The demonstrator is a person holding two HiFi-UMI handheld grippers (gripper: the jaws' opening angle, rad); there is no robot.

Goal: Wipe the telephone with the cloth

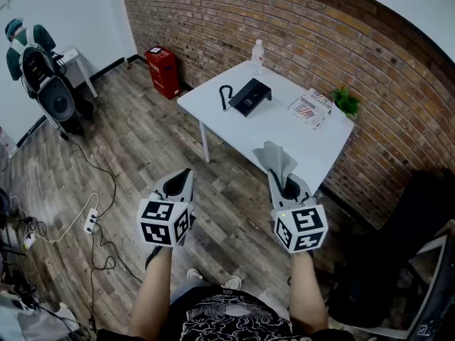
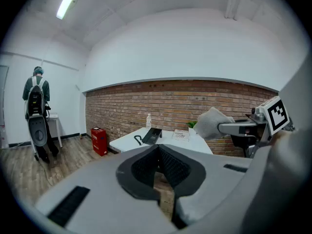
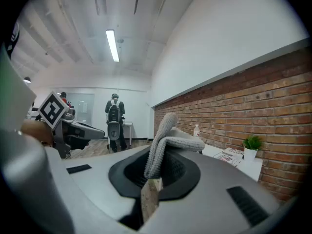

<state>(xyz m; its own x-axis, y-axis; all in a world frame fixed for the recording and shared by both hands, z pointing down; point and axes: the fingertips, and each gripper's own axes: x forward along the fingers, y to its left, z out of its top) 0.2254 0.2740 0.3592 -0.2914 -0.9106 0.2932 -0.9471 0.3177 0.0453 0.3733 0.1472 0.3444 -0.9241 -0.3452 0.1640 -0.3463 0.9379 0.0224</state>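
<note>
The black telephone [image 1: 249, 96] lies on the white table [image 1: 284, 130] by the brick wall, its coiled cord at its left; in the left gripper view the telephone [image 2: 152, 136] is far ahead. My right gripper [image 1: 283, 180] is shut on a grey cloth [image 1: 276, 160], which sticks up from the jaws over the table's near edge. The cloth [image 3: 165, 140] folds over in front of my right gripper [image 3: 155, 167] and hides the telephone there. My left gripper [image 1: 185, 176] hangs over the wooden floor, short of the table. Its jaws [image 2: 158, 152] are closed with nothing between them.
On the table stand a clear bottle [image 1: 257, 54], a magazine [image 1: 311, 109] and a small green plant [image 1: 346, 102]. A red box [image 1: 163, 71] sits on the floor by the wall. A person [image 1: 25, 45] stands far left. Cables [image 1: 89, 222] trail on the floor.
</note>
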